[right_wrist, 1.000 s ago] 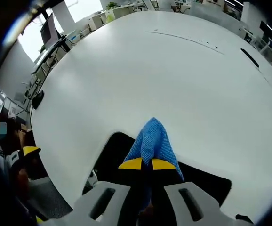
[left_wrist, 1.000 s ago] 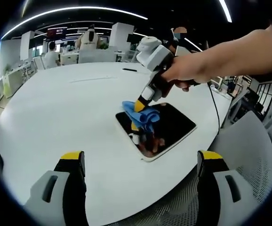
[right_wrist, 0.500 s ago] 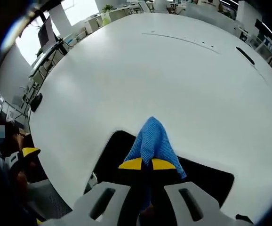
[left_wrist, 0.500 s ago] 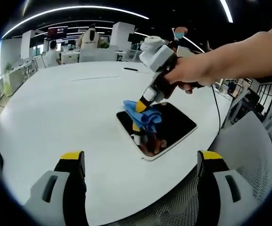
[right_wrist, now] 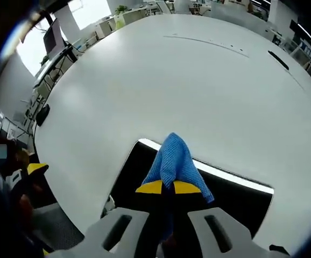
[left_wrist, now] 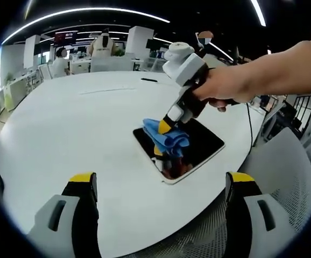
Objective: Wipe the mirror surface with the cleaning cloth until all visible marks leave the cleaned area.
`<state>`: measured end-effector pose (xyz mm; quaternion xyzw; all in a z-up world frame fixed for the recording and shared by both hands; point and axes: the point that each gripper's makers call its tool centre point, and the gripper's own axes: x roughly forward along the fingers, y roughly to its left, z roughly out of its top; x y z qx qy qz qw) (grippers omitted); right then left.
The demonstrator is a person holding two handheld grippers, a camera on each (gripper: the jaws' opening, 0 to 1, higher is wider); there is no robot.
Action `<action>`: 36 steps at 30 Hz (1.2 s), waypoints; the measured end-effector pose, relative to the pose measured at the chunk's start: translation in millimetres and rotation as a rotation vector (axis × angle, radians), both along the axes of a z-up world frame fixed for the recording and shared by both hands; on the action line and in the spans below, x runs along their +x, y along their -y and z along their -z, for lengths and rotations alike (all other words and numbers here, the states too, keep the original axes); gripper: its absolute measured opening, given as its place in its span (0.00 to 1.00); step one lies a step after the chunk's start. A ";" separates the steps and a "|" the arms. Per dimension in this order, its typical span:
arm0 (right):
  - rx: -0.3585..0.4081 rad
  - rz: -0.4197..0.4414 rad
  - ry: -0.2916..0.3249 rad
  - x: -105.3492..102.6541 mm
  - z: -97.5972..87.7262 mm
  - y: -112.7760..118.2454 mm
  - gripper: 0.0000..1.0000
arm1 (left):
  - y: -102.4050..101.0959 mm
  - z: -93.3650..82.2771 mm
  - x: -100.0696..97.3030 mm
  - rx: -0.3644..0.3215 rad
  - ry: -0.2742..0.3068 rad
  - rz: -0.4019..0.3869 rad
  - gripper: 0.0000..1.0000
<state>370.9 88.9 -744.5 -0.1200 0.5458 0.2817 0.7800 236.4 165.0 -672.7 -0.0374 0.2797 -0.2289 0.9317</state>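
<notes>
One blue cloth (right_wrist: 174, 161) pinched in right tool (right_wrist: 168, 187), pressed on mirror (right_wrist: 236, 199), left tool (left_wrist: 161, 180) spread.

No text, label, brand, number or sign can be read in either view. A dark wall screen with a reddish glow (left_wrist: 65, 36) hangs far off at about eleven o'clock in the left gripper view, but whatever it displays is too small and blurred to make out.
</notes>
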 end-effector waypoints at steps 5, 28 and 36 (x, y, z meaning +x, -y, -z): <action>-0.016 -0.040 0.024 -9.9 0.3 -0.6 0.00 | 0.7 -0.2 0.1 -0.002 0.001 0.002 0.99; 0.052 -0.025 -0.017 -70.6 -7.2 2.8 0.00 | 0.6 1.0 -0.3 0.005 -0.003 0.004 0.98; 0.067 -0.030 -0.025 -82.7 -8.1 2.7 0.00 | -4.7 -3.5 2.9 0.018 0.032 -0.018 0.99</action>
